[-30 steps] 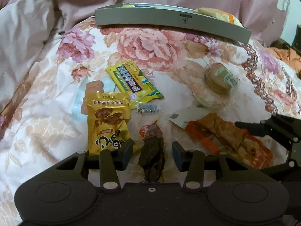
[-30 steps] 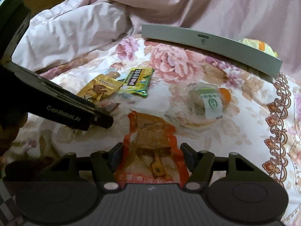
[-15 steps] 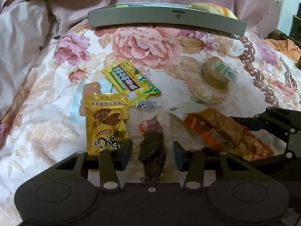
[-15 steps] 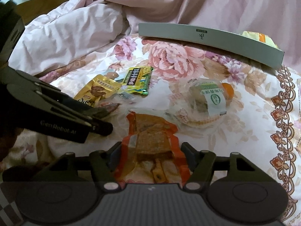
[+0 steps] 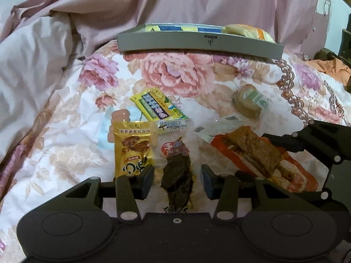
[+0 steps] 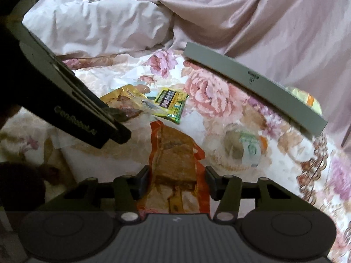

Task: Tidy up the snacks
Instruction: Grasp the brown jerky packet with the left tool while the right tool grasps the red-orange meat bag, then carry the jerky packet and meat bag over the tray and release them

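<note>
A clear packet of dark dried snack stands tilted up off the floral bedspread, and my left gripper is shut on its lower part. An orange packet of brown tofu slices lies lengthwise between the pads of my right gripper. Those jaws are closing and press on the packet's folded edges. The left wrist view shows the same orange packet at the right. A grey tray with a few snacks in it sits at the back.
On the bedspread lie a gold packet, a yellow-green packet and a round wrapped cake. A pink quilt is bunched at the left and behind the tray. My left gripper's arm crosses the right wrist view.
The left gripper has lifted the dark packet, so its barcoded end has come up off the bedspread. The right jaws have narrowed onto the orange packet, and that view has rolled.
</note>
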